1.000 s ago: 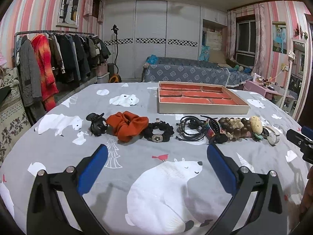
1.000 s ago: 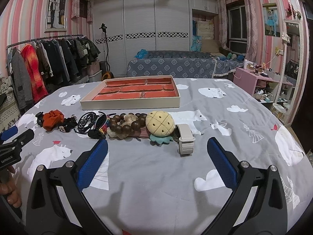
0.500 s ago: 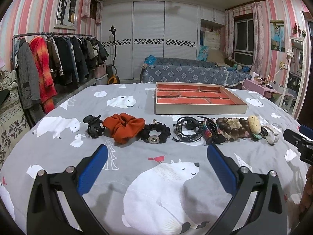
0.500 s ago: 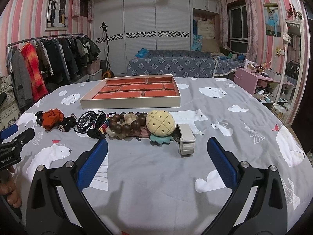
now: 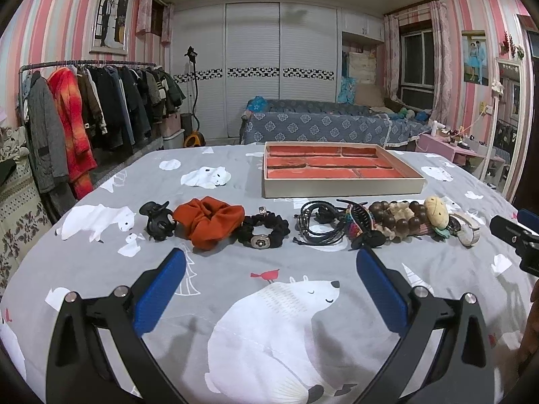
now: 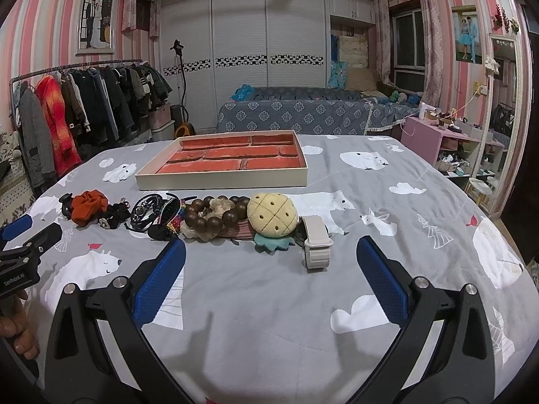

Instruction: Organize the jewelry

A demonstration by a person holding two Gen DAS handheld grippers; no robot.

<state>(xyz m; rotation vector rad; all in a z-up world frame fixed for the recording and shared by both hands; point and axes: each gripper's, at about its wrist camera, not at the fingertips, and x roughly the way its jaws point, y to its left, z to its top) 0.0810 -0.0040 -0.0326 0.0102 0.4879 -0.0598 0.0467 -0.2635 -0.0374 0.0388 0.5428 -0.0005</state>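
Observation:
A row of accessories lies on the grey bear-print cloth: a black claw clip (image 5: pixel 157 221), an orange scrunchie (image 5: pixel 208 218), a black scrunchie (image 5: pixel 262 231), black cords (image 5: pixel 316 223), a brown bead bracelet (image 6: pixel 215 213), a pineapple plush clip (image 6: pixel 272 214) and a beige watch (image 6: pixel 316 244). A tray with a red lining (image 5: pixel 337 171) stands behind the row. My left gripper (image 5: pixel 269 271) is open and empty, short of the scrunchies. My right gripper (image 6: pixel 269 261) is open and empty, short of the plush clip and the watch.
The table's far edge lies behind the tray (image 6: pixel 222 165). A clothes rack (image 5: pixel 84 118) stands at the left, a blue bed (image 5: pixel 320 124) at the back, a pink side table (image 6: pixel 448 138) at the right. Each gripper shows at the edge of the other's view.
Both cameras have lifted and tilted slightly, so the row of accessories sits a little lower in view. Nothing on the table has moved and both grippers have stayed open.

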